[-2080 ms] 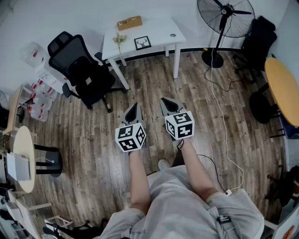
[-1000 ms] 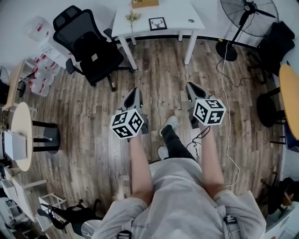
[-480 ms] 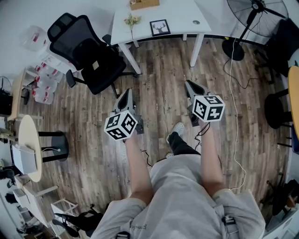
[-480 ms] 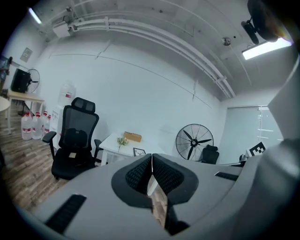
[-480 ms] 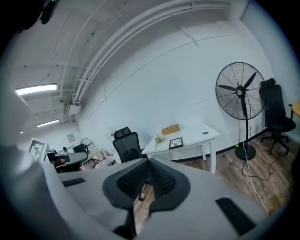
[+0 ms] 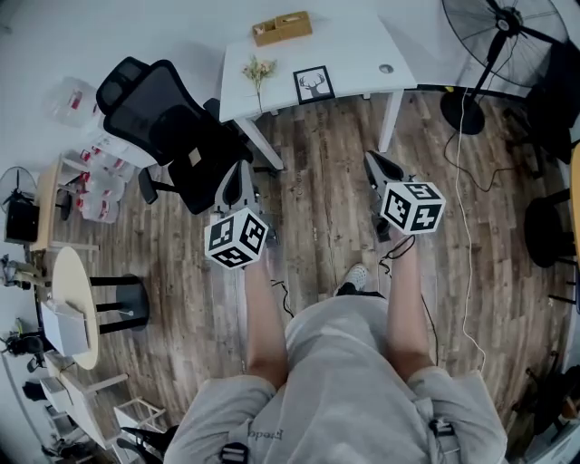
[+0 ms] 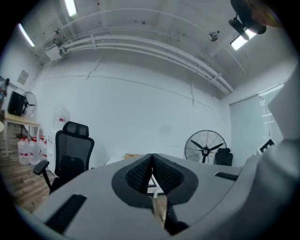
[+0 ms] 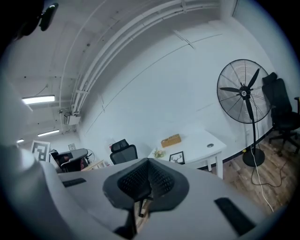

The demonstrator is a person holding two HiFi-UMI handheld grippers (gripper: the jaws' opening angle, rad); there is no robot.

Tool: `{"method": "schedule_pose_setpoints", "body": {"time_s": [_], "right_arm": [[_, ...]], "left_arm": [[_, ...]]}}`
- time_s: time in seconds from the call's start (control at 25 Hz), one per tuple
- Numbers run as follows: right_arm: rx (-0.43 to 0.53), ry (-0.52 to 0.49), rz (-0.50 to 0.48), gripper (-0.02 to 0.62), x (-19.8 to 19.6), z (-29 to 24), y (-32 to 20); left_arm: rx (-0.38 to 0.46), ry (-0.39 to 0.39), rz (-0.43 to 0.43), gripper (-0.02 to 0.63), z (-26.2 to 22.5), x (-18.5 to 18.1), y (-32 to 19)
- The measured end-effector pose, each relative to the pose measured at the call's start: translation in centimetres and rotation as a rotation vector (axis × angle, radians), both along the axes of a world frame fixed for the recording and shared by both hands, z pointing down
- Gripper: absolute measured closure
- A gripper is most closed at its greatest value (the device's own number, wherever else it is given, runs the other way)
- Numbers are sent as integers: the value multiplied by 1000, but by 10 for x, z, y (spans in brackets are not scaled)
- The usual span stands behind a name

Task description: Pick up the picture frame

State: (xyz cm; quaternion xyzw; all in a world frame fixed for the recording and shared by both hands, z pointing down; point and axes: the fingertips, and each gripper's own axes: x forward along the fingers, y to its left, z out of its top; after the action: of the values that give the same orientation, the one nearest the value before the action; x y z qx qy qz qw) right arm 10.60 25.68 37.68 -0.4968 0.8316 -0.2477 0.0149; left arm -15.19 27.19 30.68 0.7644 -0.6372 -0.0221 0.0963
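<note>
Nearer than it was a moment ago, the picture frame (image 6: 314,85) has slid lower in the head view as the person walked toward it, and both grippers have come forward with it still well out of reach. It stands upright near the front edge of the white table (image 6: 353,41), showing a deer-head print, and nothing touches it. In the right gripper view the frame (image 8: 176,158) shows just above the jaw tips, far behind them. Just to its left on the table is a small sprig of flowers (image 6: 257,71), behind that a wooden box (image 6: 282,27) near the back edge, and off to the right a round cable hole (image 6: 386,68) in the tabletop. The left gripper (image 6: 236,174) is held out over the wooden floor (image 6: 317,208) short of the table's left leg, beside a black office chair (image 6: 172,127). Its own view shows the ribbed pads of the left gripper (image 7: 152,159) pressed together with nothing between them. The right gripper (image 6: 372,163) hangs below the table's right leg. Its jaws too are closed and empty in the right gripper view (image 8: 148,162). Further out, a standing fan (image 6: 498,32) is at the table's right, water bottles (image 6: 95,177) are grouped by the wall on the left, and a round wooden side table (image 6: 68,304) is at the left edge.
</note>
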Motion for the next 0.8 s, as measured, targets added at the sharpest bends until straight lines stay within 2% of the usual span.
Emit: {"method": "schedule_pose_setpoints", "body": {"time_s": [0.08, 0.24, 0.52, 0.64, 0.8], "right_arm": [[12, -7, 11, 574, 14, -6, -13], [46, -9, 2, 574, 33, -8, -36], [-30, -68, 62, 574, 75, 25, -50], [-61, -108, 111, 574, 95, 41, -59], [-83, -85, 116, 574, 97, 57, -74]], "left_arm": [[8, -11, -20, 580, 3, 1, -19], [-29, -2, 2, 581, 22, 11, -56], [-119, -97, 27, 580, 53, 25, -91], [-129, -76, 26, 580, 63, 28, -102], [-141, -59, 16, 580, 76, 22, -122]]}}
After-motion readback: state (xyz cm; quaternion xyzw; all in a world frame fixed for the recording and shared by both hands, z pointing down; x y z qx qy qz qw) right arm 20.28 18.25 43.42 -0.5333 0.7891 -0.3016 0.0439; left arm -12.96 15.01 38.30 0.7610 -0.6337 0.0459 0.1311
